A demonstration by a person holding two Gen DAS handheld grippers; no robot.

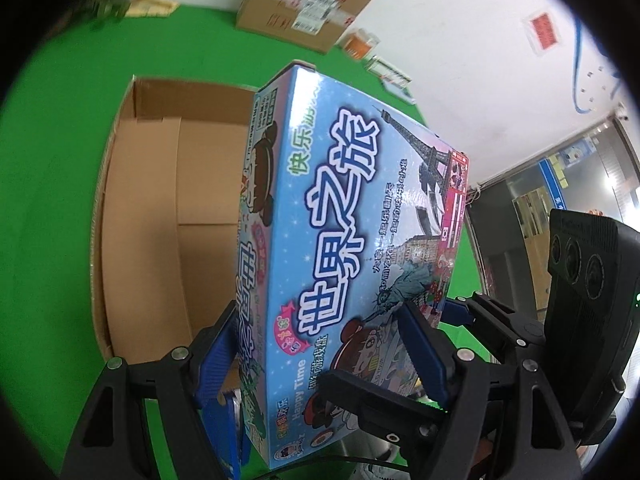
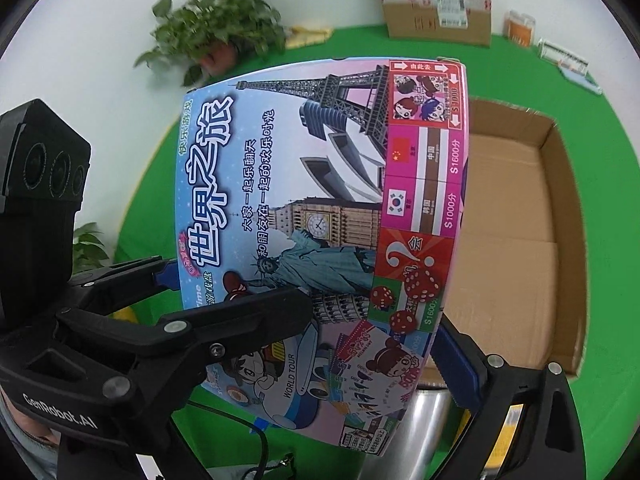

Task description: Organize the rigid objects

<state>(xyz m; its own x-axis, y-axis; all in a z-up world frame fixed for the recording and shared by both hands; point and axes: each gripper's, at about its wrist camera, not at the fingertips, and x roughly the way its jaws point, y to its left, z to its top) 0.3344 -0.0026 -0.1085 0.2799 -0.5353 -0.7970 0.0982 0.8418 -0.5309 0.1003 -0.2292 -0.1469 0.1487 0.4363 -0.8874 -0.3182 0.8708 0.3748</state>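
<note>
left wrist view looks steeply down along the left gripper (image 1: 320, 356), whose two blue-padded fingers (image 1: 424, 356) are clamped on the near end of a flat game box (image 1: 340, 216), one pad on each broad side. the box stands on edge and tilted, its printed blue face turned to the right of this view, and it hangs over an open cardboard carton (image 1: 160, 216). the carton's brown floor shows to the left of the box and looks bare in the part that is visible.

the right wrist view also points steeply down. the right gripper (image 2: 372, 328) straddles the same game box (image 2: 320, 184): its left finger lies across the printed face near the lower corner, and its blue-padded right finger (image 2: 456, 364) sits at the box's pink edge; whether it presses there i cannot tell. the left gripper's black body (image 2: 44, 184) shows at the left edge. the carton (image 2: 516, 240) lies behind and to the right of the box.

a green cloth (image 1: 52, 152) covers the table. at its far edge, against a white wall (image 2: 100, 20), stand a taped cardboard parcel (image 2: 436, 0), a leafy potted plant (image 2: 220, 36) and a small orange container (image 2: 520, 28).
</note>
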